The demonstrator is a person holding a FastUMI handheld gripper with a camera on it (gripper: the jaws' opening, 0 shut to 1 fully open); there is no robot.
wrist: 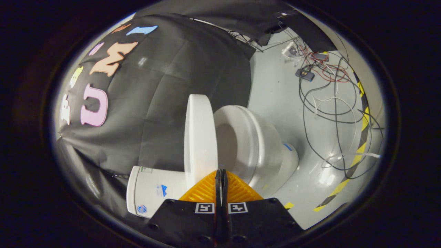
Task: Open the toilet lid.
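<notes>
no legible text or labels

We list: toilet lid point(200, 137) raised, standing between tank point(151, 193) and seat point(248, 137); our gripper point(221, 174), fingers pressed together, just before the lid's lower edge; loose cables point(330, 103) on floor point(275, 89) well beyond the bowl point(275, 162).

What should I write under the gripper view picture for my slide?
Toilet lid raised off the toilet seat, with the shut gripper just before its edge.
</notes>
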